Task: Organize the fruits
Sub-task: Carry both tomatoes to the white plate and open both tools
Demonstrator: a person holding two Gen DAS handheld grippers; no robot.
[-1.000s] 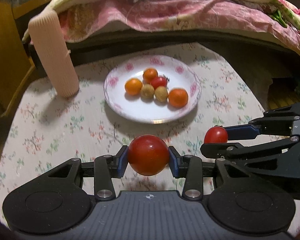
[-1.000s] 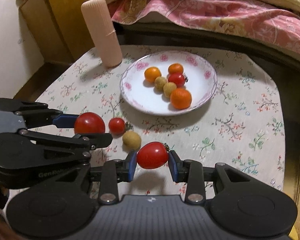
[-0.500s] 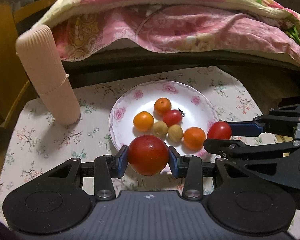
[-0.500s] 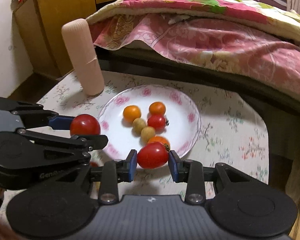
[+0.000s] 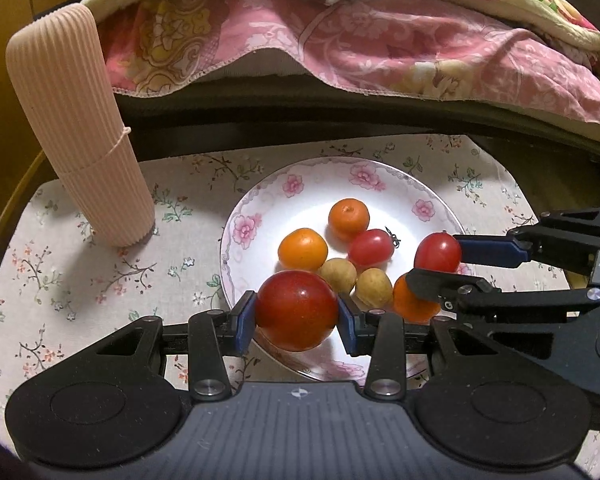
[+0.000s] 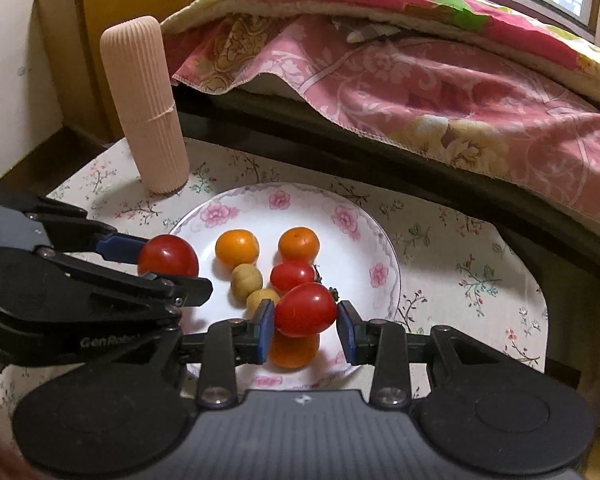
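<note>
My left gripper [image 5: 297, 317] is shut on a large red tomato [image 5: 297, 310] and holds it over the near rim of the white floral plate [image 5: 260, 216]. My right gripper [image 6: 305, 322] is shut on a smaller red cherry tomato [image 6: 306, 309] over the plate's near side [image 6: 384, 248]. On the plate lie orange fruits [image 5: 302, 249], a red cherry tomato [image 5: 371, 245] and two small tan fruits [image 5: 374, 288]. The right gripper shows in the left wrist view [image 5: 436, 268], and the left gripper shows in the right wrist view [image 6: 168, 266].
A tall ribbed pink cylinder [image 5: 74, 128] stands left of the plate on the floral tablecloth [image 5: 60, 272]. A pink quilt [image 5: 380, 40] hangs over a dark bed edge behind the table. A wooden cabinet [image 6: 112, 20] is at the far left.
Both grippers have moved forward with their tomatoes, from above the cloth in front of the plate to above the plate. Both stay shut on their tomatoes.
</note>
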